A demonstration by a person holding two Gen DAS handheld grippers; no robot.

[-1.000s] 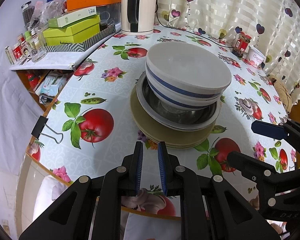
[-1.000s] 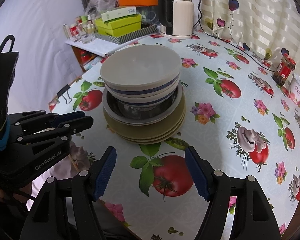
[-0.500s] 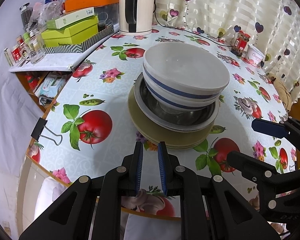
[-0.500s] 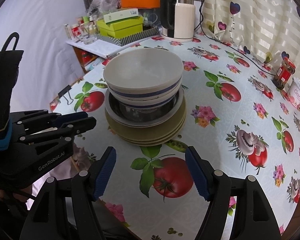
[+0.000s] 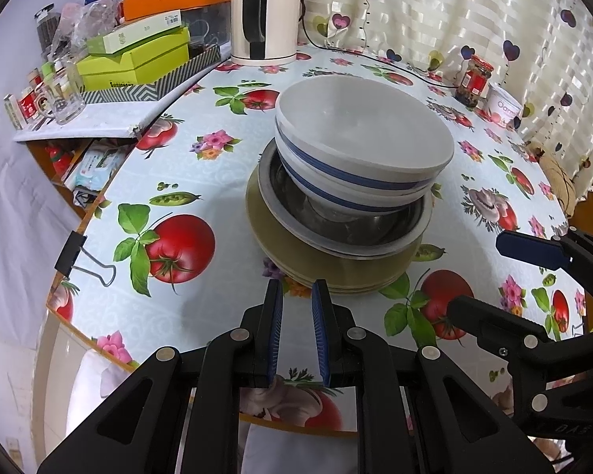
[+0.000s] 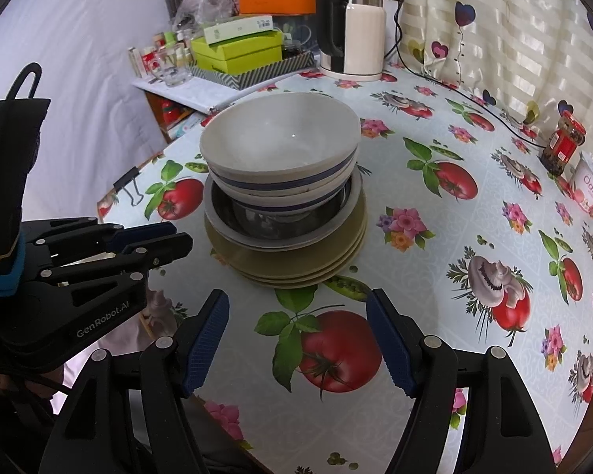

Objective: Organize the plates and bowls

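On the round table point(image 6: 474, 237), covered in a cloth printed with tomatoes, mushrooms and flowers, all the crockery sits in one pile near the middle. At the bottom are several olive-tan plates point(image 5: 296, 252), stacked flat. On them rests a shallow steel dish point(image 5: 359, 233) with a pale rim, and inside that two white bowls with blue bands point(image 5: 359, 158) are nested, the top one tipped slightly rather than sitting level.

The left gripper point(image 5: 297, 304) hangs just short of the pile's near edge, tilted down toward the table. Its blue pads are close together with only a slim gap, and nothing is between them; the tips point at the rim of the plates without touching.

The right gripper point(image 6: 298, 316) is held a little further back from the stack, over a big printed tomato. Its jaws stand wide apart and empty, with the pile straight ahead between the lines of its fingers. The two tools are side by side, near each other, both on the near side of the dishes.

Beyond the stack, at the far edge, stands a white and black kettle point(image 6: 352, 39), and a red-labelled jar point(image 6: 563, 142) sits off to the right by the curtain.
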